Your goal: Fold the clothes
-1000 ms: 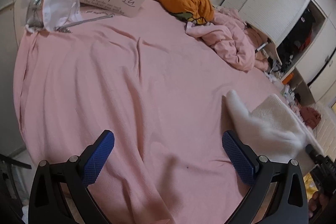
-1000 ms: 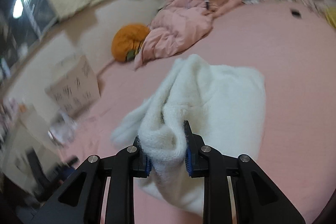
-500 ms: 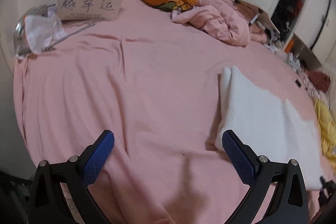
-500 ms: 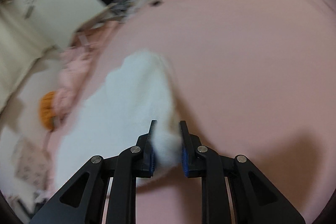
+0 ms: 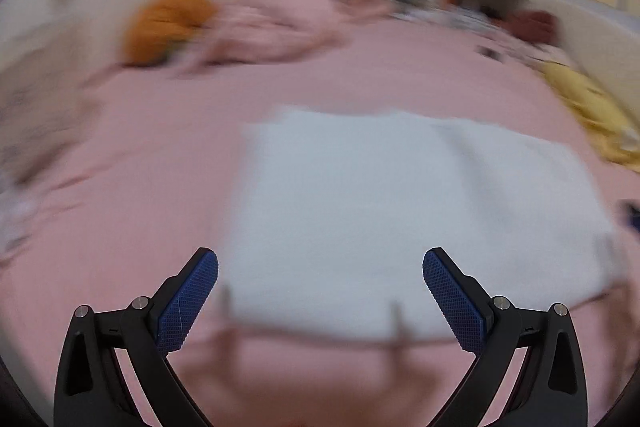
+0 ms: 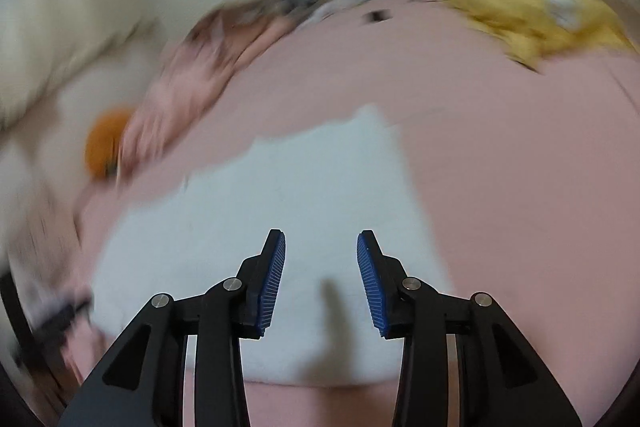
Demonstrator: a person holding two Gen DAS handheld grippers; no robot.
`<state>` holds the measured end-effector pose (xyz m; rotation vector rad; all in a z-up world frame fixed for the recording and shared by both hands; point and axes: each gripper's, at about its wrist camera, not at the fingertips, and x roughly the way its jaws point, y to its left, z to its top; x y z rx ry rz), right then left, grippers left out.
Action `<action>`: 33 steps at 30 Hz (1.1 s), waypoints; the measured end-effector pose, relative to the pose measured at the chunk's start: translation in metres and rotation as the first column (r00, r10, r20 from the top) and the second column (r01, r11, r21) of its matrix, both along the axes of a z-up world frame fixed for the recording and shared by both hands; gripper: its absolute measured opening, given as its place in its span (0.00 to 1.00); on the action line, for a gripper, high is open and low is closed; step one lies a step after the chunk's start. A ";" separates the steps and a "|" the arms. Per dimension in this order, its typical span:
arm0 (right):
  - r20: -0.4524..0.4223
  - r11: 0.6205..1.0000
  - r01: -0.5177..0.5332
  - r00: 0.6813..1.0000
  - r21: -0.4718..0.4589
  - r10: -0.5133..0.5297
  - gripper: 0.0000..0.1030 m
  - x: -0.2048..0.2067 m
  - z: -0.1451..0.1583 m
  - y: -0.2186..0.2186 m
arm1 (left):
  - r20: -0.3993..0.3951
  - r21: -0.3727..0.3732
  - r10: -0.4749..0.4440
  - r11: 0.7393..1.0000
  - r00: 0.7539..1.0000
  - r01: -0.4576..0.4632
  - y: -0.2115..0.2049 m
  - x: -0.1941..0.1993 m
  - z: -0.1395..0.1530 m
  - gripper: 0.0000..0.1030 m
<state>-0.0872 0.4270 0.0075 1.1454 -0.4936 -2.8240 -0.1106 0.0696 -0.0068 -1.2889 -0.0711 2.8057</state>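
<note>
A white fluffy knitted garment (image 5: pixel 400 211) is found lying flat on the pink bedsheet (image 5: pixel 160 155), folded into a roughly rectangular shape. In the left wrist view it fills the centre and right of the frame; in the right wrist view the same garment (image 6: pixel 288 211) fills the lower centre.

The left gripper (image 5: pixel 320 291) is seen at the bottom of its frame with the blue-padded jaws set wide apart and nothing between them. The garment's near edge is seen between and beyond the jaws; contact cannot be determined.

The right gripper (image 6: pixel 321 279) is seen at the bottom of its frame with the jaws parted by a moderate gap, holding nothing. The white garment is seen directly beyond them.

Both views are heavily blurred, and fine detail is not recoverable.

A rumpled pink quilt (image 5: pixel 280 27) is noted in the upper centre of the left wrist view, with an orange rounded cushion (image 5: pixel 168 23) just beside it at upper left. A crumpled yellow cloth (image 6: pixel 528 15) is recorded in the upper right of the right wrist view, well apart from the white garment. A small dark object (image 6: pixel 378 15) lies on the sheet near the yellow cloth.
</note>
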 end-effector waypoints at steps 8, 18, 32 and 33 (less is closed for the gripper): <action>0.108 0.997 -0.064 0.992 0.050 0.058 0.40 -0.016 -0.040 0.013 | 0.050 -0.081 -0.023 0.996 0.998 0.027 0.037 -0.018 -0.054 1.00; 0.018 0.997 -0.074 0.997 0.016 0.074 0.79 -0.126 0.012 0.105 | 0.045 -0.024 0.054 0.998 0.998 -0.053 -0.077 -0.146 0.003 1.00; 0.147 0.973 -0.223 0.966 0.062 0.212 0.10 -0.181 -0.007 0.086 | 0.119 0.012 -0.123 0.992 0.985 0.122 -0.053 -0.197 -0.016 0.12; 0.123 0.974 -0.217 0.970 0.064 0.208 0.10 -0.175 0.001 0.087 | 0.094 0.027 -0.124 0.992 0.988 0.122 -0.054 -0.189 -0.006 0.12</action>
